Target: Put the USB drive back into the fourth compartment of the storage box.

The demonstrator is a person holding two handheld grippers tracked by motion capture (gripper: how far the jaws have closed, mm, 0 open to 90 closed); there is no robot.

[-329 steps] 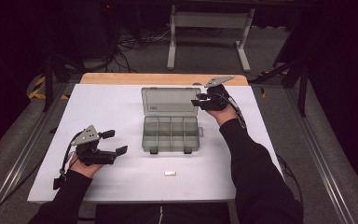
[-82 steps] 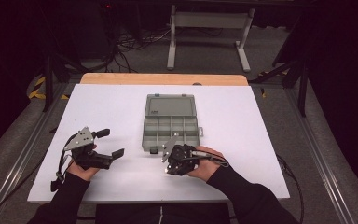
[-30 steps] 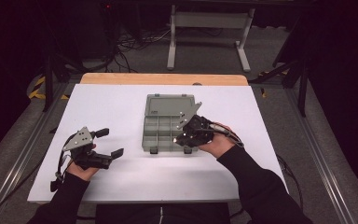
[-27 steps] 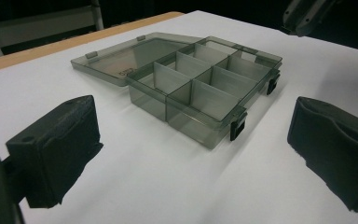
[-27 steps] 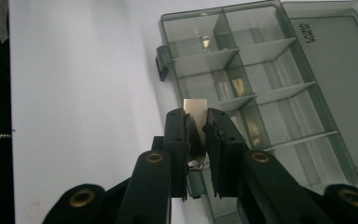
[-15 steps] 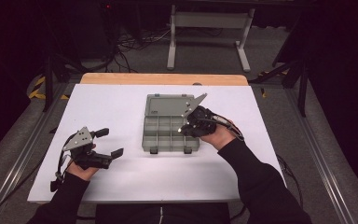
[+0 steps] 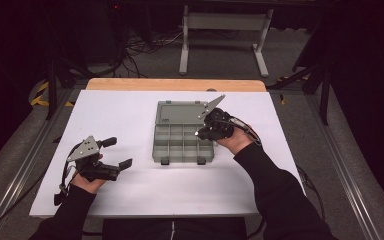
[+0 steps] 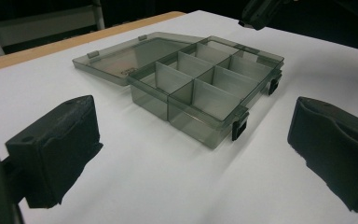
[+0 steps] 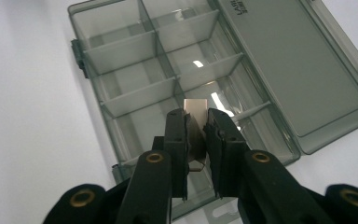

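While its jaws pinch a small metal plate [image 9: 196, 108] over the open grey box [image 7: 172, 145], the right gripper [image 7: 203, 133] hovers; lid writing at one o'clock is unreadable. Left gripper [image 7: 121, 153], at eight o'clock on the tabletop [image 7: 120, 112], stands spread.

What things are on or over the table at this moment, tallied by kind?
Grippers: 2, the left gripper and the right gripper
Compartment boxes: 1, the open grey organiser box
Small metal pieces: 1, the metal piece clamped in the right gripper
Total: 4
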